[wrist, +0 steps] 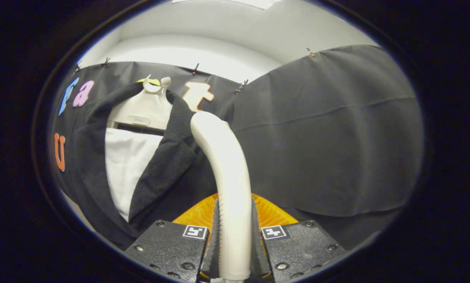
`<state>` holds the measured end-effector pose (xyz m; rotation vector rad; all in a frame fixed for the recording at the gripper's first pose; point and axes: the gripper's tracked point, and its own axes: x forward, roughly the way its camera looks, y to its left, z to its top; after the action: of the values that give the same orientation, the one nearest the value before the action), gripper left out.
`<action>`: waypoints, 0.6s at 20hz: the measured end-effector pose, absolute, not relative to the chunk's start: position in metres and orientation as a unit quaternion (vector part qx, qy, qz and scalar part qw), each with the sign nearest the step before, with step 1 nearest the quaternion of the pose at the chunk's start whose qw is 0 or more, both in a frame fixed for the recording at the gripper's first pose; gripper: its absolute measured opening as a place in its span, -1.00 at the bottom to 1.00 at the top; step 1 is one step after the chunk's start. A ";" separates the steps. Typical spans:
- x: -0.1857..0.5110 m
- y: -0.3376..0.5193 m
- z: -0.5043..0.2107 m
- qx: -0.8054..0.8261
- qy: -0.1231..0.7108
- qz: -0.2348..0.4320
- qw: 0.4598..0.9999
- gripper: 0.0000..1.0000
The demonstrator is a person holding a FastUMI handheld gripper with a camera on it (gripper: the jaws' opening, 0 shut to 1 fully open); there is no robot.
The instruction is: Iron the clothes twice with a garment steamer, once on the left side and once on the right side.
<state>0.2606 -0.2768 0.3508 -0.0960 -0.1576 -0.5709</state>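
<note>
At twelve o'clock: steamer [223, 157] rose beyond the tool [235, 239].
Tool: clamped on its handle.
Jacket [160, 169]: ten o'clock; stroke slow, head flat.

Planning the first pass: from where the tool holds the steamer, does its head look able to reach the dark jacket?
Probably yes. The tool is shut on the steamer, whose head rises just beside the dark jacket on its hanger, nothing between them.
</note>
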 end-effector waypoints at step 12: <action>0.282 -0.270 0.306 -0.068 -0.001 -0.294 0.953 -0.25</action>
<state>0.2821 -0.2700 0.3060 -0.1383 -0.0029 -0.5978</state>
